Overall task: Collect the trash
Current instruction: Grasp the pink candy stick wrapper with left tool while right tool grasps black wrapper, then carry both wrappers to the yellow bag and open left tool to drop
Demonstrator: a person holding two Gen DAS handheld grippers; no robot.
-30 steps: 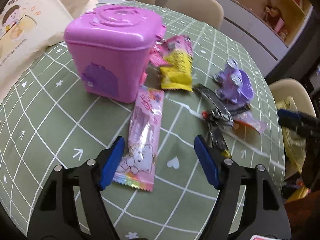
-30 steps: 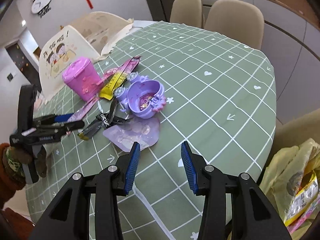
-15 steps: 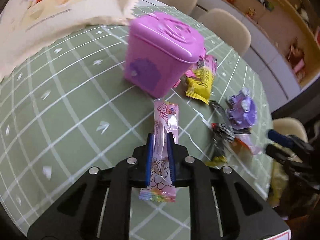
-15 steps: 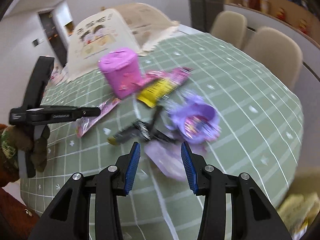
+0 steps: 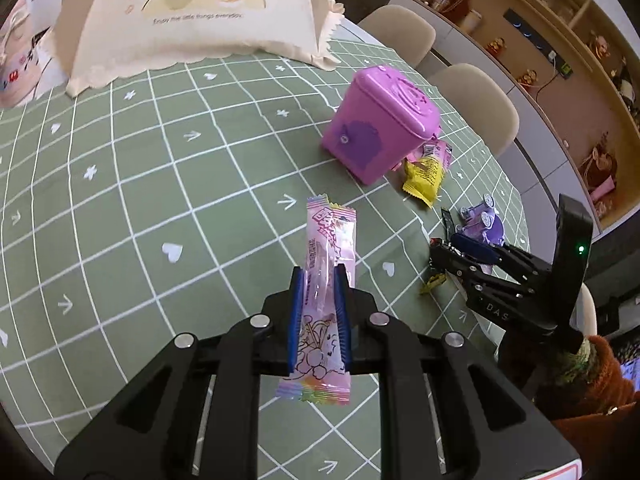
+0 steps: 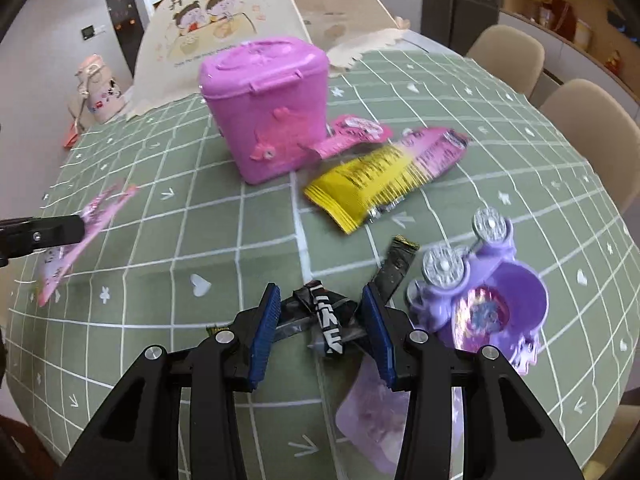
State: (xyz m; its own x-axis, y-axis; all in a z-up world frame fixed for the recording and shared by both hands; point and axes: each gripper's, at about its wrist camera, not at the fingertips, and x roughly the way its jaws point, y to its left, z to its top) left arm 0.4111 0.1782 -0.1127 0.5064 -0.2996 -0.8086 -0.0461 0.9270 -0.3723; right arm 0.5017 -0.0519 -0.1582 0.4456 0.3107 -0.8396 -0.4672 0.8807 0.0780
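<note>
Pinching a pink wrapper point(image 5: 326, 280) above the tablecloth point(image 5: 160, 184), the left gripper point(image 5: 319, 312) has its blue pads tight on the wrapper's lower half. The right gripper point(image 6: 326, 320) stands part open over a crumpled black wrapper point(image 6: 326, 316), pads clear of it. Beyond lie a yellow wrapper point(image 6: 372, 188) and the shut pink bin point(image 6: 266, 104).

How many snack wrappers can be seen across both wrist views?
4, perhaps more hidden: long pink wrapper in the left gripper; magenta wrapper against the pink lidded bin; yellow-and-pink wrapper beside it; crumpled black wrapper between the open right gripper fingers.
</note>
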